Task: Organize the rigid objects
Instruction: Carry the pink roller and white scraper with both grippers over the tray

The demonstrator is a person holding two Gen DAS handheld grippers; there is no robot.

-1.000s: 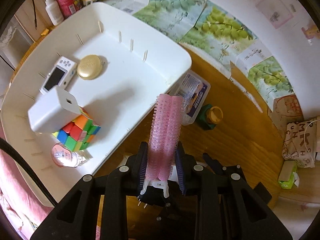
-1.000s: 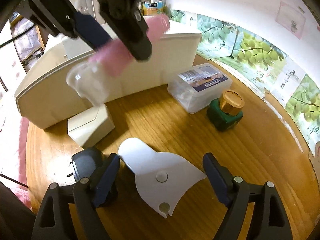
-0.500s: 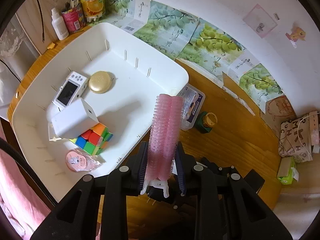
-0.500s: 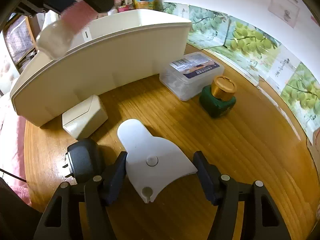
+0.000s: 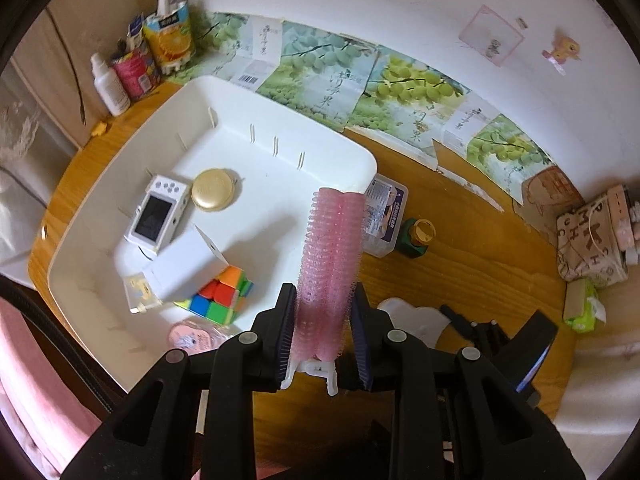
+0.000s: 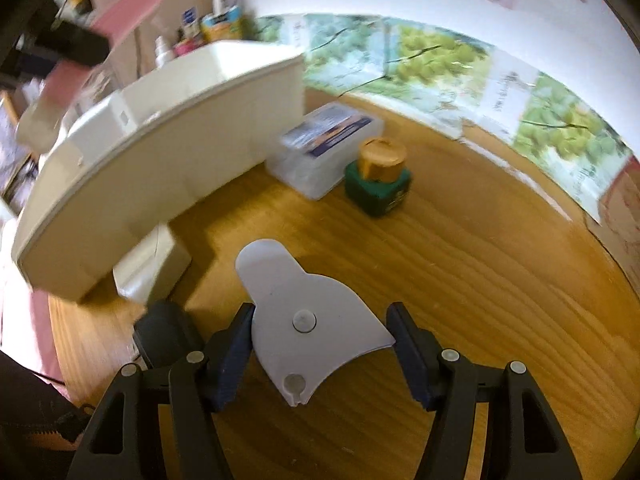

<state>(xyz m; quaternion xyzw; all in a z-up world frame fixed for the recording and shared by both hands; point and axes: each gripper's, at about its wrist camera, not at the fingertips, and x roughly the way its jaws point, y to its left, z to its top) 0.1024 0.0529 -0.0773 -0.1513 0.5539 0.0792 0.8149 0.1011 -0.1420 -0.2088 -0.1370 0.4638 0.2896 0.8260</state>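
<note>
My left gripper (image 5: 323,312) is shut on a pink hair-roller clip (image 5: 332,264) and holds it high above the near edge of the white tray (image 5: 336,148). The tray holds a white handheld game console (image 5: 158,214), a gold round compact (image 5: 213,189), a white box (image 5: 182,266), a colour cube (image 5: 218,294) and a pink packet (image 5: 192,336). My right gripper (image 6: 322,334) is open, its fingers on either side of a flat white plastic piece (image 6: 308,312) lying on the wooden table. The left gripper shows blurred at the top left of the right wrist view (image 6: 80,44).
On the table beside the tray (image 6: 168,128) stand a clear plastic box (image 6: 326,150), a green bottle with a gold cap (image 6: 378,178), a cream box (image 6: 152,264) and a black object (image 6: 164,334). Bottles and cartons (image 5: 140,60) stand at the far corner. Bags (image 5: 592,236) lie right.
My left gripper has risen with the roller clip, so the tray looks smaller and farther. My right gripper has moved forward around the white plastic piece.
</note>
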